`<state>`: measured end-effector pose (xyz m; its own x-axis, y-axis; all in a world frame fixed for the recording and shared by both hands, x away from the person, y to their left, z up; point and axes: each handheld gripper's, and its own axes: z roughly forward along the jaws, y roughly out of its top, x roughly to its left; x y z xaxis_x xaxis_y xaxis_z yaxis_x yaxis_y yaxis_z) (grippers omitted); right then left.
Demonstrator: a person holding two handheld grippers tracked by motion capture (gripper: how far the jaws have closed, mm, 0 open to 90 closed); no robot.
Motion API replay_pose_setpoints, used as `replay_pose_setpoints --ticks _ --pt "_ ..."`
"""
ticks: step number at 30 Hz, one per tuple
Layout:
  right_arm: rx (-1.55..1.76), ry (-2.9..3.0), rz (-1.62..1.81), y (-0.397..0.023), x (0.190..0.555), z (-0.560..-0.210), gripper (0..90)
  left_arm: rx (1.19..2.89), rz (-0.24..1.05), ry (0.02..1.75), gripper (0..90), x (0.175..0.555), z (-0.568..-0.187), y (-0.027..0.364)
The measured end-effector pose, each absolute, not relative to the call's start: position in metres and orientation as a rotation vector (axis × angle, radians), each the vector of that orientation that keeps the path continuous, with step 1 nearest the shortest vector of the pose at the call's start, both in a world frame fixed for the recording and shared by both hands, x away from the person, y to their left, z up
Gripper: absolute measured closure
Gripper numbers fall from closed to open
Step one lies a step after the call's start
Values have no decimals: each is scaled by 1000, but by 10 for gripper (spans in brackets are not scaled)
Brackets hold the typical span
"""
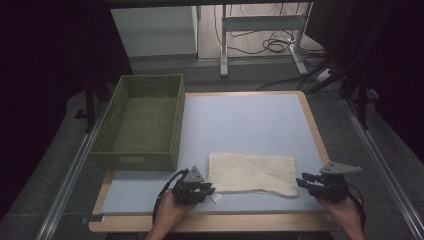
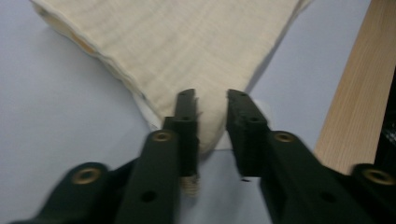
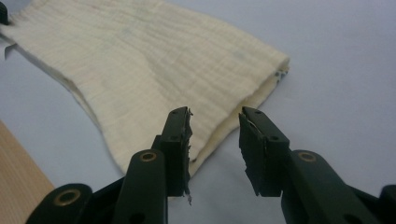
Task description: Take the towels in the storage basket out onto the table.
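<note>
A pale blue table with a wooden edge stands in a dim room, cables trailing on the floor behind it, and a green woven basket sits on its far left part, well ahead of the left claw. The folded cream cloth lies flat on the table between the two claws. In the left gripper view the jaws stand parted, with the cloth's near corner running into the gap between them, not yet pinched. The right claw is also released: its jaws are spread, and the cloth's near right corner lies just ahead of and partly between them (the folded layers show along that edge). The cloth looks soft, light and limp, with a crinkled weave, so it will likely sag and drape once lifted and may unfold if only the top layer is caught. The two near corners seem the sensible places to grip, pinching through all layers.
</note>
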<state>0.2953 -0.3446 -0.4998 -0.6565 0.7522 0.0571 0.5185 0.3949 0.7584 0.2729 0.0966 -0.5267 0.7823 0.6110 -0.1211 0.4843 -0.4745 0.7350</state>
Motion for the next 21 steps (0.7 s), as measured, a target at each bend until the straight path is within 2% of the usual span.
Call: replay_pose_setpoints --ticks 4,6,14,16,18,19,21 --pt "1133 2331 1136 -344 307 -493 618 2126 269 843 551 286 -509 95" --pt "1145 2313 1144 -343 317 -489 623 2101 282 872 534 299 -502 89" --pt "1225 2307 1079 -330 367 -496 687 2106 370 999 605 357 -503 68" --pt "1251 2310 1068 -329 373 -502 645 2101 361 1050 566 368 -511 71" --pt "1261 2313 1036 -328 377 -508 600 2119 385 1090 480 377 -522 74" --pt "1260 2325 1027 -328 378 -511 600 2128 391 1095 445 378 -526 75" --pt "1264 2344 1006 -327 377 -516 617 2140 377 1104 435 381 -535 75"
